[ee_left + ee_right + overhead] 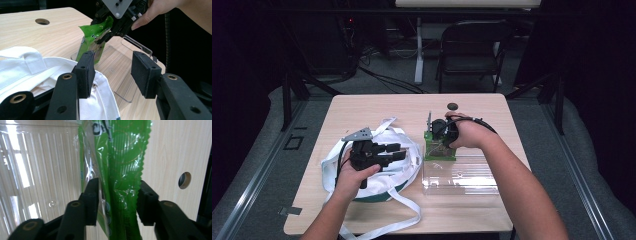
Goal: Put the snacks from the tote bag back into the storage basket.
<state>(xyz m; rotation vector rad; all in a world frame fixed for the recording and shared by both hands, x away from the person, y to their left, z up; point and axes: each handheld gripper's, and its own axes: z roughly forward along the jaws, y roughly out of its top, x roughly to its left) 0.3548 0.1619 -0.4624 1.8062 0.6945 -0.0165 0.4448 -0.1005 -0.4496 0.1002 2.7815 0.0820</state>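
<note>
A green snack packet stands upright at the far left end of a clear plastic tray. My right gripper points down over it. In the right gripper view the packet runs between the jaws of my right gripper, which stand apart on either side without pressing it. My left gripper rests open above a white cloth bag with a dark green bottom. In the left gripper view nothing lies between the jaws of my left gripper, and the packet shows beyond them under the right gripper.
The bag's long white straps trail toward the table's front edge. A round hole sits in the tabletop behind the tray. A folding chair and cables stand on the floor beyond the table.
</note>
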